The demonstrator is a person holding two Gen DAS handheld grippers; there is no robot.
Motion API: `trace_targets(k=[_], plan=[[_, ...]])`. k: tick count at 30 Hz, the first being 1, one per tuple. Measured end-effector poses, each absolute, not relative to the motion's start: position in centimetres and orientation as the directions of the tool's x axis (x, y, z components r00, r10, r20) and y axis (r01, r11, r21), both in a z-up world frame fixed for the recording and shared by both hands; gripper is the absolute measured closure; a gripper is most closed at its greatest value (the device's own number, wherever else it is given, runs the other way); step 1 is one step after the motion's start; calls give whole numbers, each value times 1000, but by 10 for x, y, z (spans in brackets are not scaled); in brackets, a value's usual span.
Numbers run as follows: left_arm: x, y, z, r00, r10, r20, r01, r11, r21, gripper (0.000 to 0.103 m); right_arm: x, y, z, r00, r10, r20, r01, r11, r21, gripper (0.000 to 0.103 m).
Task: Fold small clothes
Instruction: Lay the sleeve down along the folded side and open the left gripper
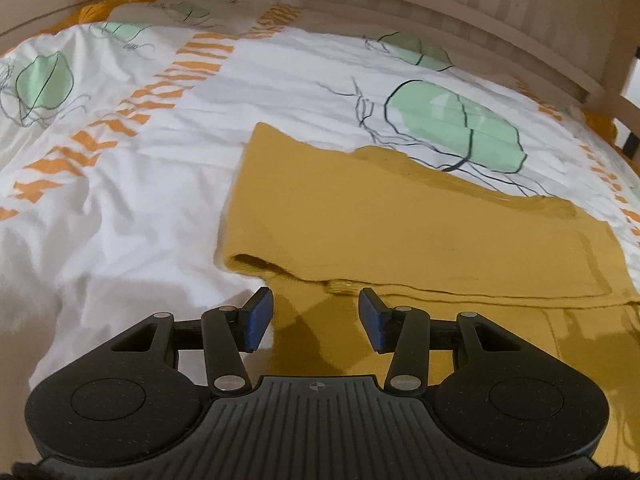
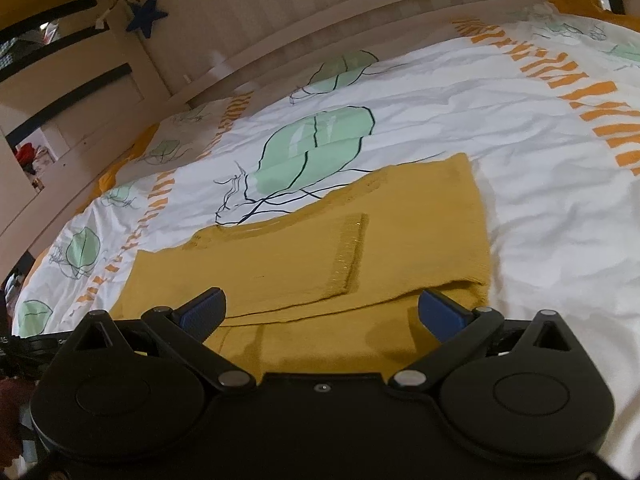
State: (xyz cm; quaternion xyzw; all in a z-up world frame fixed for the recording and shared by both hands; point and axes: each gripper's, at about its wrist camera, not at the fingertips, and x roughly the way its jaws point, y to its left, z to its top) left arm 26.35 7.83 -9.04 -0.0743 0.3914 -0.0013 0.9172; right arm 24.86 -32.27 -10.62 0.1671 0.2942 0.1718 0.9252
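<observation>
A mustard-yellow garment [image 1: 400, 220] lies flat on the bed with one part folded over the rest, its folded edge running across just ahead of both grippers. My left gripper [image 1: 316, 300] hovers over the garment's near left corner, open, with nothing between its blue pads [image 1: 256, 316]. The right wrist view shows the same garment [image 2: 320, 248] with a hemmed flap on top. My right gripper [image 2: 320, 300] stands wide open over the near edge of the cloth, and its fingers [image 2: 440, 316] grip nothing.
The garment rests on a white duvet [image 1: 120, 184] printed with green leaves and orange stripes. A pale wooden bed rail [image 1: 480, 12] runs along the far side. A blue star [image 2: 146, 14] hangs on the frame, and a pillow [image 1: 208, 12] lies at the back left.
</observation>
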Motion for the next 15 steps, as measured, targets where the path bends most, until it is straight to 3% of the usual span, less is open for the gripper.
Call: trace_targets(k=[12, 15], plan=[[270, 88, -107, 681, -73, -728, -100, 976, -191, 54, 298, -296, -106, 744, 431, -511, -243, 886, 395, 1], [269, 88, -108, 682, -75, -728, -102, 975, -196, 54, 311, -293, -114, 721, 431, -542, -224, 886, 406, 5]])
